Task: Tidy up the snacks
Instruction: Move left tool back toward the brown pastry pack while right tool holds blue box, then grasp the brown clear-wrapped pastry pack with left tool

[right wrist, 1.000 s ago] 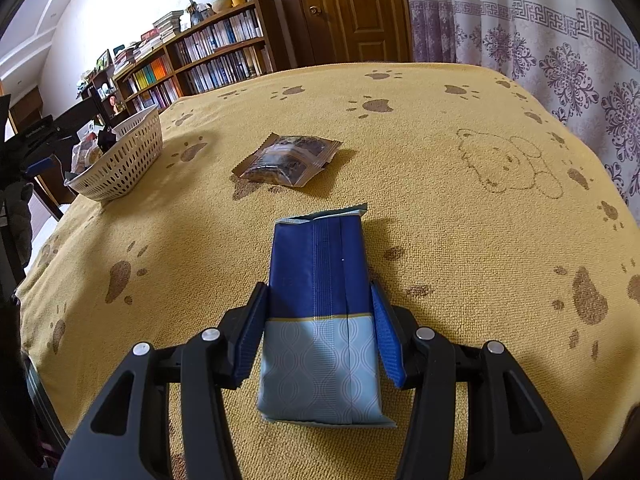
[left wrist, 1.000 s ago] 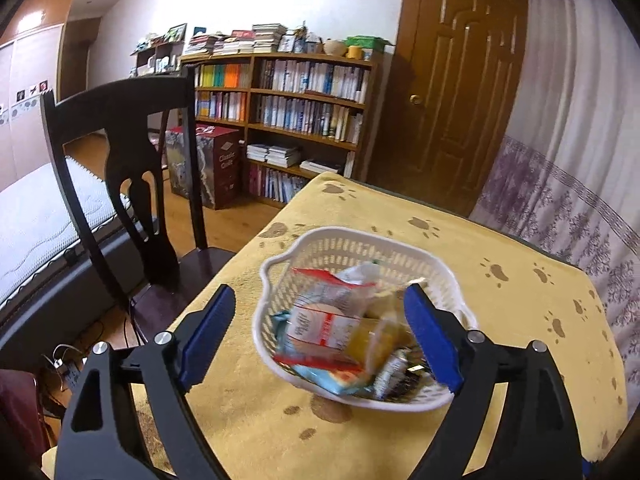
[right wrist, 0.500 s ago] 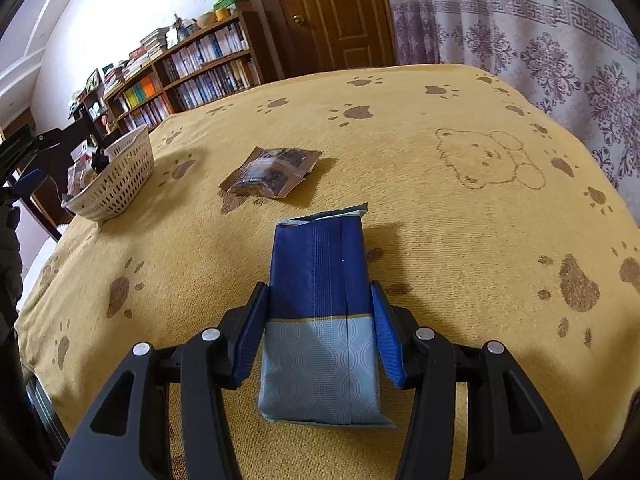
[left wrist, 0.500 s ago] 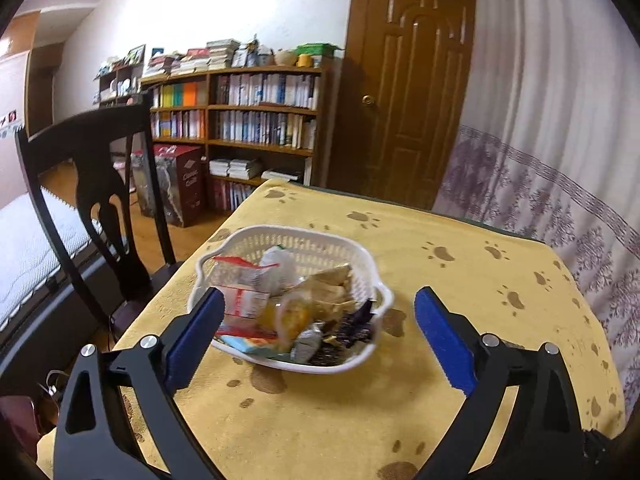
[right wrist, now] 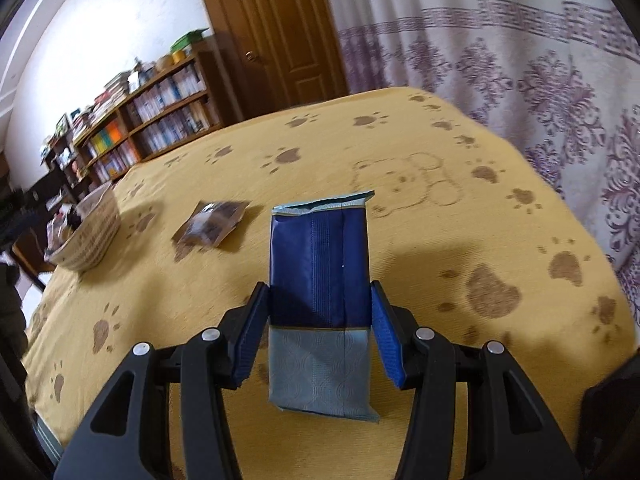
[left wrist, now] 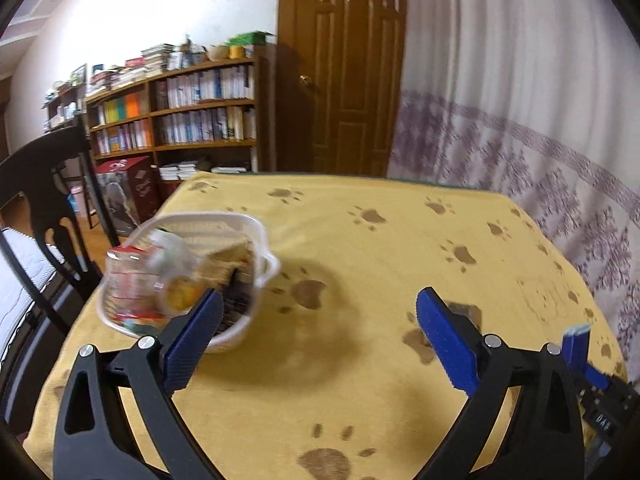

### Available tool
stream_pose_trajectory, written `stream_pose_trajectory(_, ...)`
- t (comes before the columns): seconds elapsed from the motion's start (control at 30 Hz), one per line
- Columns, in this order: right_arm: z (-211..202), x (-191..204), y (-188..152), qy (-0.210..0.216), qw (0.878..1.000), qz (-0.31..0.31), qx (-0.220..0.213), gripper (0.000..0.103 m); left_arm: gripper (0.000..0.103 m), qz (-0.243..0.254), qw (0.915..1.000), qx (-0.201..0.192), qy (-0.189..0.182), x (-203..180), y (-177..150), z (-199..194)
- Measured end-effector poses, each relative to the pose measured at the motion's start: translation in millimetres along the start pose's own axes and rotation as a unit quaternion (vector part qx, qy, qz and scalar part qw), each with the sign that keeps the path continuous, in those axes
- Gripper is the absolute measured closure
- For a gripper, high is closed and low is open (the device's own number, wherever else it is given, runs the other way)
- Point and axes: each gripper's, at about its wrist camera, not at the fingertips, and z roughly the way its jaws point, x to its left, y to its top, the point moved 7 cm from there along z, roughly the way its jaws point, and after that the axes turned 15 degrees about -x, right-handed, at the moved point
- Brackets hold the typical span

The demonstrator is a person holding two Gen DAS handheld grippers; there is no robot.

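The right tongs [right wrist: 320, 336] grip a tall dark-blue and pale-grey foil snack packet [right wrist: 320, 280] across its middle, the crimped top pointing away from them, above the yellow paw-print cloth of the table [right wrist: 400, 240]. The left tongs [left wrist: 316, 344] are spread wide and hold nothing. The white plastic lattice basket [left wrist: 262, 276], already heaped with wrapped snacks, sits just beyond their left finger. A flat brown crinkled snack sachet [right wrist: 212, 228] lies ahead and to the left of the right tongs, between them and the basket.

The likeliest trouble is the soft, smooth packet sliding or twisting out of the grip if swung quickly. The basket looks full, so a packet dropped on the heap may tip over the rim. The empty tongs, close to the basket, could knock it towards the table edge.
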Motion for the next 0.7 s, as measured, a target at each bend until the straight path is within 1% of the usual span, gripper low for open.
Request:
stream_pose_trajectory(0.13, -5, -13, 7, -0.011, 1.000, 0.014, -0.017, 0.053, 0.004, 0.009, 0.9995, 0.023, -0.022, -24, -14, 16)
stream_pose_trajectory(0.23, -8, -16, 14, -0.012, 0.999, 0.018, -0.029, 0.053, 0.004, 0.015, 0.9984, 0.042, -0.035, -40, -25, 30)
stream_pose_trajectory(0.3, -9, -14, 16, -0.010, 0.999, 0.016, -0.034, 0.053, 0.004, 0.024, 0.9977, 0.052, -0.037, -48, -32, 38)
stream_pose_trajectory(0.4, -8, -18, 16, -0.009, 0.999, 0.021, -0.034, 0.053, 0.004, 0.036, 0.9965, 0.061, -0.043, -62, -39, 47)
stream_pose_trajectory(0.53, -4, -29, 12, -0.015, 0.999, 0.040, -0.023, 0.052, 0.004, 0.051, 0.9950, 0.070, -0.051, -78, -47, 57)
stream_pose_trajectory(0.57, -3, -30, 11, -0.014, 0.999, 0.044, -0.020, 0.050, 0.004, 0.055, 0.9944, 0.074, -0.052, -82, -50, 60)
stream_pose_trajectory(0.6, -1, -30, 10, -0.009, 0.999, 0.048, -0.015, 0.041, 0.004, 0.058, 0.9938, 0.078, -0.054, -86, -52, 63)
stream_pose_trajectory(0.63, 1, -29, 9, -0.003, 0.998, 0.055, -0.012, 0.039, 0.004, 0.059, 0.9931, 0.083, -0.058, -89, -55, 67)
stream_pose_trajectory(0.7, 4, -26, 7, 0.002, 0.998, 0.055, -0.008, 0.038, 0.004, 0.060, 0.9915, 0.094, -0.066, -97, -60, 75)
